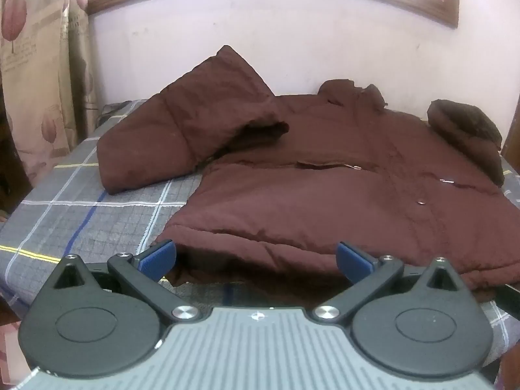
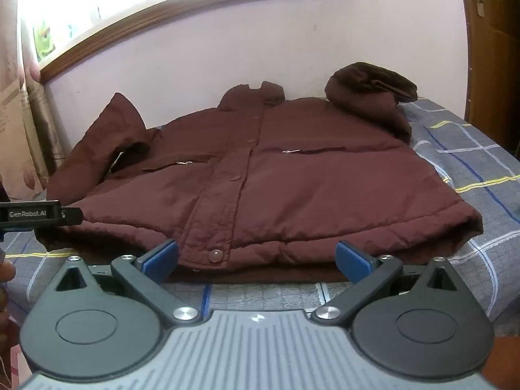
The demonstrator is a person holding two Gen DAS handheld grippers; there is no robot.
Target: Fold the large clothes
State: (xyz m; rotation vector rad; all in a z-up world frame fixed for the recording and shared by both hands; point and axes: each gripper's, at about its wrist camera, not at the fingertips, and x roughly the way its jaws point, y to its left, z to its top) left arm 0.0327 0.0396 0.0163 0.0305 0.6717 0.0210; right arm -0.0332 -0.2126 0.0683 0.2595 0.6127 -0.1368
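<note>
A large maroon padded jacket (image 1: 325, 175) lies front-up on the bed, hem toward me; it also shows in the right wrist view (image 2: 276, 175). Its left sleeve (image 1: 182, 123) is bent up on the bedsheet, and its right sleeve (image 2: 370, 97) is bunched near the collar. My left gripper (image 1: 256, 260) is open, its blue pads (image 1: 159, 256) either side of the hem's left part, not closed on it. My right gripper (image 2: 256, 260) is open at the hem by the bottom snap button (image 2: 215, 255). The left gripper's body (image 2: 39, 216) shows at the left edge of the right wrist view.
The bed has a grey plaid sheet (image 1: 84, 208) with bare areas left and right (image 2: 471, 169) of the jacket. A pale wall and wooden window frame (image 2: 195, 9) stand behind. A patterned curtain (image 1: 39, 65) hangs at left; a wooden door (image 2: 490, 48) is at right.
</note>
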